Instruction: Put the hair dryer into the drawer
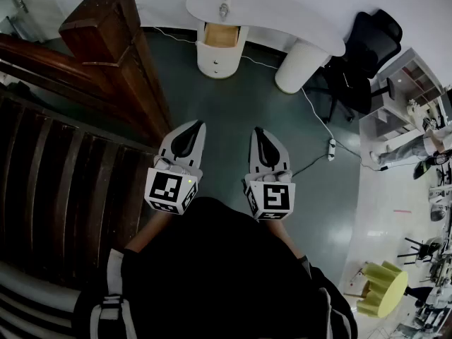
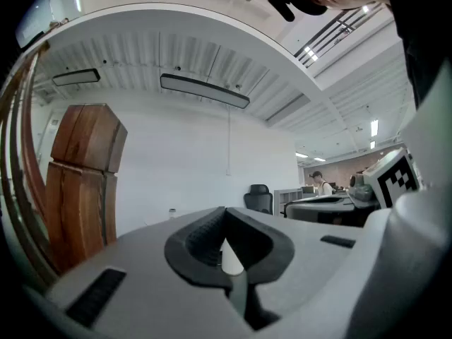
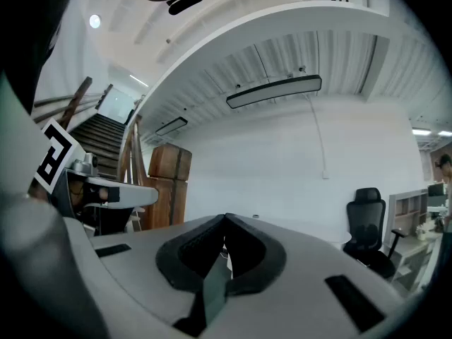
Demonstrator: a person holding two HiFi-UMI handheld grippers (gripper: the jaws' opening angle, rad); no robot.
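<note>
A white curved desk (image 1: 296, 21) stands far ahead across the dark floor. Its round drawer unit has the top drawer (image 1: 221, 35) pulled open, showing a bare wooden inside. A small grey object (image 1: 225, 7), too small to identify, lies on the desk top above the drawer. My left gripper (image 1: 192, 128) and right gripper (image 1: 258, 130) are held side by side in front of my body, level and pointing at the desk, well short of it. Both are shut and hold nothing, as the left gripper (image 2: 226, 210) and right gripper (image 3: 226, 217) views also show.
A dark wooden stair post (image 1: 113, 41) and the stairs (image 1: 49, 168) fill the left side. A black office chair (image 1: 367, 48) stands right of the desk. A power strip (image 1: 331, 148) with its cable lies on the floor. A yellow stool (image 1: 381, 288) stands at the lower right.
</note>
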